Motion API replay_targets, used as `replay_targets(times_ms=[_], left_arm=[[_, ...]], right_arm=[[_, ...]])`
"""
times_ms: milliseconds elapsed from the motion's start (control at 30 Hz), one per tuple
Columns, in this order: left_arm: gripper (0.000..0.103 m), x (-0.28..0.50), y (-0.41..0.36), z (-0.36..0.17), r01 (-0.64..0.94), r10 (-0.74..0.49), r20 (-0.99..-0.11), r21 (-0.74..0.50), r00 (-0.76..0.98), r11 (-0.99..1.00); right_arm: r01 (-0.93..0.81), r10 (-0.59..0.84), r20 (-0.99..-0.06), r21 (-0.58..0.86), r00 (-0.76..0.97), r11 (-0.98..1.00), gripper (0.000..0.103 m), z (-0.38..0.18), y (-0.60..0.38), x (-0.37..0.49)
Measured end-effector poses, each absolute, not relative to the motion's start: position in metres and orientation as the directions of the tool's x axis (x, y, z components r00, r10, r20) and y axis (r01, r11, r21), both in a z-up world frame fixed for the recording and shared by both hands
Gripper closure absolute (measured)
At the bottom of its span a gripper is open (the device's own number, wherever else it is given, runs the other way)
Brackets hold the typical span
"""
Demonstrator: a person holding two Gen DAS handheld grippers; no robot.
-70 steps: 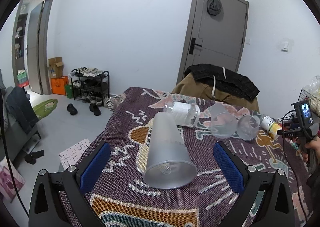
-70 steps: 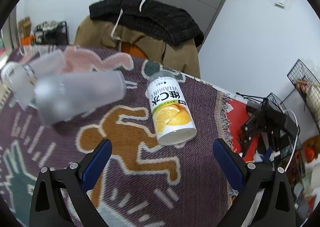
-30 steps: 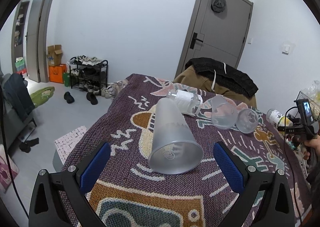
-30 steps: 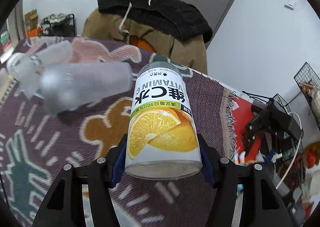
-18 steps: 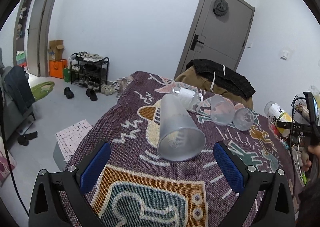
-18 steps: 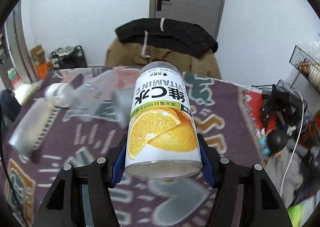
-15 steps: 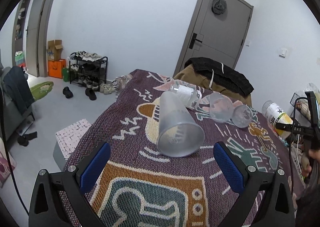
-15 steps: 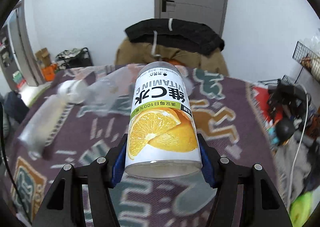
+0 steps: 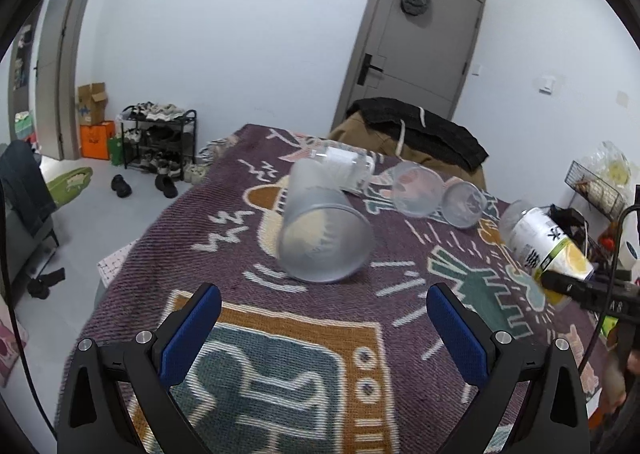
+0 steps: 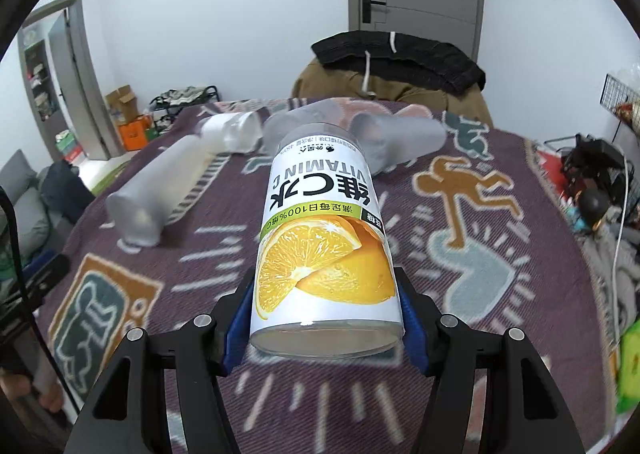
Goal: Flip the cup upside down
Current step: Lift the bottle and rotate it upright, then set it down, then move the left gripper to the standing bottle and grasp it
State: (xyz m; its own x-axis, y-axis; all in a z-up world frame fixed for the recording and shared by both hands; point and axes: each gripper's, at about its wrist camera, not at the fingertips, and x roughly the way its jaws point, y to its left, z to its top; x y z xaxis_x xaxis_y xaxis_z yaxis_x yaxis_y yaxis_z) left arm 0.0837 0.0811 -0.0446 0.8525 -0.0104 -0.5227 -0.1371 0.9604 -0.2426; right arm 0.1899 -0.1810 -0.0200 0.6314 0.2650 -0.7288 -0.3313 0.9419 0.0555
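Right gripper (image 10: 326, 328) clamped on the vitamin C cup (image 10: 326, 250), lifted clear of the patterned blanket (image 10: 460, 394), label upside down, open end toward camera. Left gripper (image 9: 324, 338) spread wide, empty, low over the blanket. Frosted cup (image 9: 322, 232) on its side just ahead; two clear cups (image 9: 414, 190) and a bottle (image 9: 346, 164) beyond it.

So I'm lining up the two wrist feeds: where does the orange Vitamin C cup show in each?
Left wrist view: orange Vitamin C cup at the right edge, tilted, clamped by the right gripper.
Right wrist view: dead centre, held between the blue fingers.
Shared landmark: the big frosted cup lying on the patterned blanket.
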Motion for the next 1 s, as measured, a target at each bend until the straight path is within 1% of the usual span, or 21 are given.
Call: replay_targets(times_ms=[367,500,600,667,700,733,900,1000], left_arm=[[0.000,0.088,0.069,-0.047,-0.133,-0.033,-0.567,-0.249,0.823,0.959],[0.000,0.088,0.067,-0.048,-0.137,-0.040,-0.591,-0.252,0.806,0.958],[0.000,0.091,0.066,-0.045,-0.138,-0.044,-0.604,-0.251,0.796,0.958],[0.000,0.093,0.064,-0.040,-0.132,-0.054,-0.609,-0.257,0.791,0.957],[0.000,0.094,0.064,-0.038,-0.130,-0.058,-0.610,-0.259,0.790,0.957],[0.000,0.096,0.063,-0.036,-0.124,-0.066,-0.610,-0.264,0.790,0.956],[0.000,0.106,0.050,-0.026,-0.086,-0.107,-0.614,-0.276,0.782,0.957],[0.000,0.114,0.040,-0.022,-0.055,-0.141,-0.626,-0.282,0.767,0.958]], right_arm=[[-0.311,0.348,-0.747,0.197,0.567,0.930,0.039,-0.063,-0.178,0.161],[-0.294,0.353,-0.782,0.226,0.514,0.929,0.039,-0.084,-0.176,0.163],[-0.283,0.401,-0.786,0.296,0.470,0.912,0.038,-0.092,-0.180,0.168],[-0.279,0.449,-0.771,0.356,0.452,0.892,0.030,-0.090,-0.187,0.169],[-0.279,0.470,-0.754,0.381,0.459,0.882,0.022,-0.086,-0.192,0.168],[-0.278,0.480,-0.740,0.392,0.470,0.877,0.018,-0.083,-0.195,0.167],[-0.275,0.512,-0.687,0.433,0.516,0.858,0.017,-0.060,-0.215,0.163],[-0.257,0.491,-0.675,0.423,0.551,0.869,0.017,-0.048,-0.226,0.161]])
